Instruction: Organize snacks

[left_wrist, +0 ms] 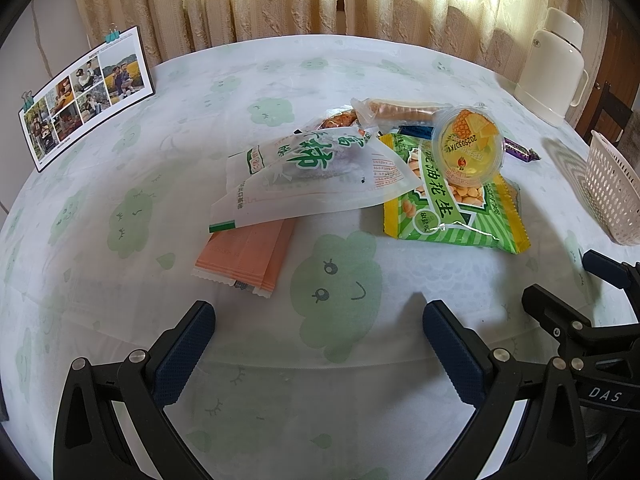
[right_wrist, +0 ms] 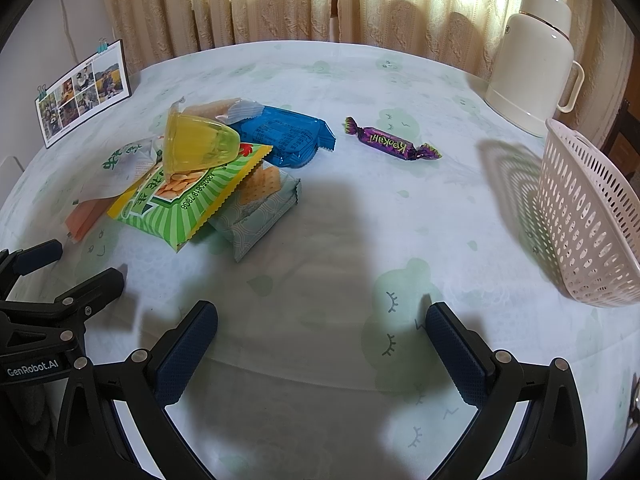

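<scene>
A heap of snacks lies mid-table. A yellow jelly cup [left_wrist: 469, 144] [right_wrist: 200, 142] rests tilted on a green peanut bag [left_wrist: 448, 208] [right_wrist: 180, 200]. A white packet with green lettering [left_wrist: 308, 172] overlaps a pink packet [left_wrist: 244, 256]. A blue packet [right_wrist: 284, 136], a cracker pack [right_wrist: 260, 204] and a purple candy [right_wrist: 394, 144] lie nearby. A white perforated basket [right_wrist: 588, 220] [left_wrist: 612, 192] stands at the right. My left gripper [left_wrist: 318, 316] is open over bare cloth before the heap. My right gripper [right_wrist: 322, 318] is open too, holding nothing, between the heap and the basket.
A cream thermos jug [right_wrist: 532, 60] [left_wrist: 554, 64] stands at the back right. A photo card [left_wrist: 86, 96] held by clips stands at the back left. Curtains hang behind the round table [right_wrist: 320, 264], whose green-patterned cloth is bare in front.
</scene>
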Demonstrator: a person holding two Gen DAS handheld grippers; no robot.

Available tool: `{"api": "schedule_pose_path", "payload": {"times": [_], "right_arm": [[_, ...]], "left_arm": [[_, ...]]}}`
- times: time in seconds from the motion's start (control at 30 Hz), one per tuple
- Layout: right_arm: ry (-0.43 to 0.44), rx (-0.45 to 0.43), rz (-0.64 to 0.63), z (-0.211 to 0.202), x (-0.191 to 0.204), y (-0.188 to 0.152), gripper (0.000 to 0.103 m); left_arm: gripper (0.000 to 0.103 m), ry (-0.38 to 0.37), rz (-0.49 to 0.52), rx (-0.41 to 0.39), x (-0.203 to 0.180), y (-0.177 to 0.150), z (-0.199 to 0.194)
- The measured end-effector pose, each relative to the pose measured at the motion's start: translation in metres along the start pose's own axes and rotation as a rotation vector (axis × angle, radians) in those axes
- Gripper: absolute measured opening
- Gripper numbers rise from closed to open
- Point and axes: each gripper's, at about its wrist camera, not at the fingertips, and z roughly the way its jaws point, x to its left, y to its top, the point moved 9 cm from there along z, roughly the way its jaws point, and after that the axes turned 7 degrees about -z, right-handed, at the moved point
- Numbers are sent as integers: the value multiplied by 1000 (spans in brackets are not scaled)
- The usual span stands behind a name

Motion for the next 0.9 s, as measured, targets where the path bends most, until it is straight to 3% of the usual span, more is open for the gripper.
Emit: {"api": "schedule_pose_path", "payload": {"times": [0.17,0.27,0.5,0.9], "right_arm": [[36,-7,18,1,-2,4,103],[72,-12,51,-2,-1,7,103],[120,-121,53,-25,0,26,103],[211,-169,46,-23,21,56,103]], "left_arm": [[102,0,13,17,-1,2,0],[102,31,16,-14,7,10,-6],[102,38,-34,-85,27,46,-27],[102,20,-92,-90,37,78,-20]]}}
